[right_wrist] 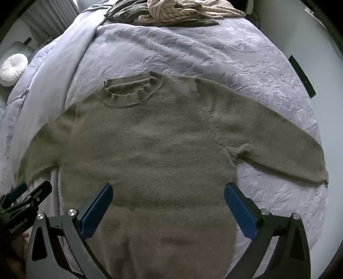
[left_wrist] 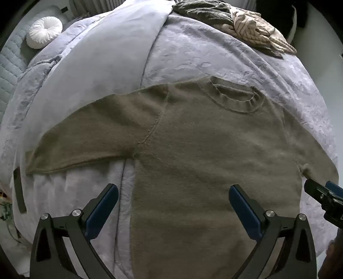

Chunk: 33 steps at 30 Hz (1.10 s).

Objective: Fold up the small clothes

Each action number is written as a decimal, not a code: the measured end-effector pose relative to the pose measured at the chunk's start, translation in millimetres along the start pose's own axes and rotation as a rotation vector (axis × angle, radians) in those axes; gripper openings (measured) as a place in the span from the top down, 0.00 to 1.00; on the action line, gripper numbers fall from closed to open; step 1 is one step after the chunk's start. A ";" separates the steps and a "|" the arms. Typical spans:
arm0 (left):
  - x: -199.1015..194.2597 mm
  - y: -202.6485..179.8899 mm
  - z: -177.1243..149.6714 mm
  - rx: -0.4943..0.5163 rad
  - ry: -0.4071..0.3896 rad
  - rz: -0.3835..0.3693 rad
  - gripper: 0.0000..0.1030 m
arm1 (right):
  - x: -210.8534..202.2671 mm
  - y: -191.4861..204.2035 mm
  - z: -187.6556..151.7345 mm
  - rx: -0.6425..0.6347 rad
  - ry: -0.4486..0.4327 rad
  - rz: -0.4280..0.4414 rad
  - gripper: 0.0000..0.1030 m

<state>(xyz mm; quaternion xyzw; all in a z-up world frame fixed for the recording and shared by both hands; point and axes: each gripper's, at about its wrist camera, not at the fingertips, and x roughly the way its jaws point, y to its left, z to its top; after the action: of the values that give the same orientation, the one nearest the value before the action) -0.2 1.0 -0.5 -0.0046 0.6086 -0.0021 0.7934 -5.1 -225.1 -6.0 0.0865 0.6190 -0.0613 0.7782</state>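
Observation:
An olive-brown knit sweater (left_wrist: 203,146) lies flat on the bed, front up, collar (left_wrist: 235,98) away from me and both sleeves spread out to the sides. My left gripper (left_wrist: 173,193) hangs open above the sweater's lower left side, nothing between its blue pads. In the right wrist view the same sweater (right_wrist: 150,146) fills the middle, its collar (right_wrist: 133,92) at the upper left. My right gripper (right_wrist: 168,192) stands open over the lower body of the sweater, holding nothing. Each gripper shows at the edge of the other's view: the right gripper (left_wrist: 323,197) and the left gripper (right_wrist: 23,197).
A pale lavender quilt (left_wrist: 214,58) covers the bed. A pile of other clothes, dark and striped beige (left_wrist: 246,23), lies at the far edge of the bed (right_wrist: 171,10). A round white cushion (left_wrist: 45,32) sits at the far left.

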 end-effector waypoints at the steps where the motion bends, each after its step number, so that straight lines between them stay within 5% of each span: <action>1: -0.3 0.7 -0.3 -0.001 0.001 -0.001 0.00 | -1.8 1.0 -1.8 -0.005 -0.008 0.001 0.00; 33: 2.3 3.1 -1.9 -0.004 0.018 -0.006 0.00 | -0.1 7.7 -2.5 -0.038 -0.019 -0.019 0.00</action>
<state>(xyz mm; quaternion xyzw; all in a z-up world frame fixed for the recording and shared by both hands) -1.4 4.0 -3.2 -0.0082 0.6158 -0.0035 0.7879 -5.9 -217.0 -6.0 0.0653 0.6134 -0.0579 0.7849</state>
